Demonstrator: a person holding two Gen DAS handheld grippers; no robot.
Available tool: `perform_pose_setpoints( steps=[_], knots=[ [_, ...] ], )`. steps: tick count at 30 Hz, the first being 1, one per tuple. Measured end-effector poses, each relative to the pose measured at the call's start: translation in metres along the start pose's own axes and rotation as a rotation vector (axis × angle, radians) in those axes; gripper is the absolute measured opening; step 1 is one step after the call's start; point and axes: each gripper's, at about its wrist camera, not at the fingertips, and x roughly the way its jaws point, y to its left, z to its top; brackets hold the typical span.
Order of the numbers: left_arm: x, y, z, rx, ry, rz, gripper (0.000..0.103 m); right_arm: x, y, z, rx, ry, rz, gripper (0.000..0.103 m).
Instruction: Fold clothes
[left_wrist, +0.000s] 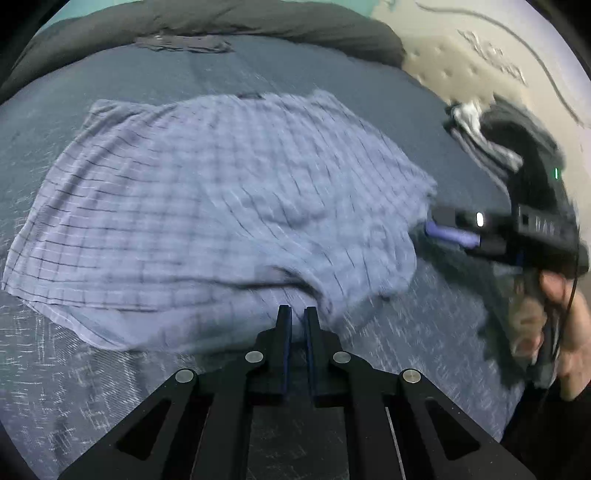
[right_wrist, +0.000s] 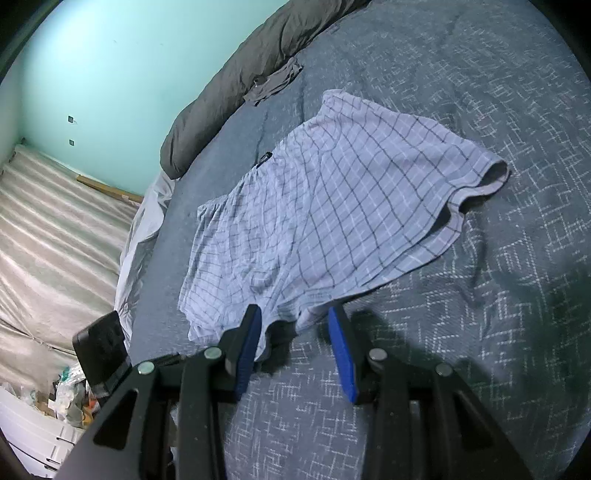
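Left wrist view is pretty blurry, but the left gripper (left_wrist: 296, 314) is seen with its jaws nearly pressed together at the near hem of the checked shorts (left_wrist: 207, 192); whether cloth is actually pinched can't be told. The shorts are spread flat on the blue bedspread (left_wrist: 110, 387). The right gripper (right_wrist: 295, 314) is held with jaws spread, one finger (right_wrist: 248, 332) laid over the shorts' edge (right_wrist: 325, 192), nothing squeezed. A grey duvet (right_wrist: 236, 85) is bunched by the far wall.

Two close wrist views, angled down from adjacent sides onto the same plaid shorts (left_wrist: 221, 192) on the bed (right_wrist: 480, 332).
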Motion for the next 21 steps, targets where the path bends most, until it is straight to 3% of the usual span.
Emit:
perform_pose_setpoints(
  steps=[3,7,12,17,19,21],
  knots=[
    [0.000,0.010,0.006,-0.013,-0.011,0.031,0.010,-0.002,-0.002,0.000,0.009,-0.004,-0.001,0.038],
    [0.011,0.019,0.008,-0.020,0.026,0.043,0.026,-0.002,-0.003,0.002,0.009,-0.004,-0.002,0.038],
    [0.016,0.012,0.010,0.047,0.034,0.058,0.030,0.000,-0.003,0.004,0.004,-0.006,-0.002,0.038],
    [0.017,0.009,0.009,0.083,0.040,0.047,0.027,-0.002,-0.004,0.004,0.008,-0.008,-0.004,0.038],
    [0.019,0.007,0.008,0.098,0.049,0.052,0.009,-0.002,-0.004,0.004,0.008,-0.011,-0.005,0.038],
    [0.020,0.004,0.008,0.107,0.051,0.051,0.008,-0.002,-0.003,0.004,0.006,-0.012,-0.004,0.038]
  ],
)
